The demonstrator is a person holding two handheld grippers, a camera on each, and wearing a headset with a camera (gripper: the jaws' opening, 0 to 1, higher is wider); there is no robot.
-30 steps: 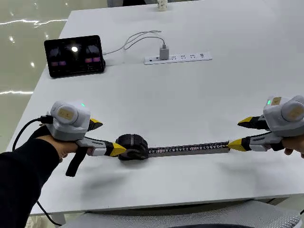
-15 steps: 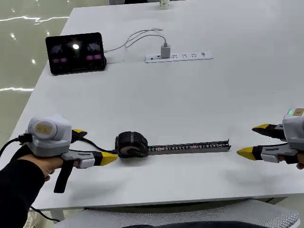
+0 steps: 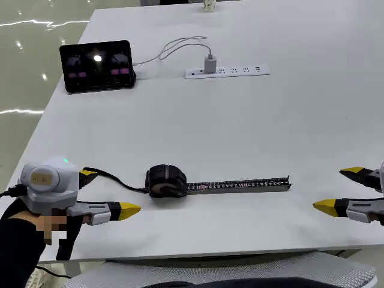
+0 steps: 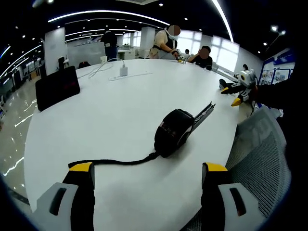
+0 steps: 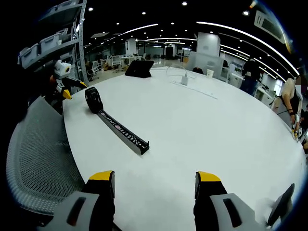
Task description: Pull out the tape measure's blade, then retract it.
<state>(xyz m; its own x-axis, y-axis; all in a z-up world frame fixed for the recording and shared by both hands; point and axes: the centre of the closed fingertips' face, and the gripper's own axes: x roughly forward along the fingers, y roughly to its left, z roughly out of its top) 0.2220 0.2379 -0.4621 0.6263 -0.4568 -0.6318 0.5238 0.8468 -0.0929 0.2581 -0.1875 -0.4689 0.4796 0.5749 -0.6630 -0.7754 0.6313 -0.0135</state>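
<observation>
tape measure [image 3: 165, 181]: round, black, perhaps rubber | left gripper [image 4: 148, 168] spread | right gripper [image 5: 155, 176] spread

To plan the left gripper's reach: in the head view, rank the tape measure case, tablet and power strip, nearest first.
1. Tape measure case, just right of the left gripper.
2. Tablet, far back on the left.
3. Power strip, far back, further right.
</observation>
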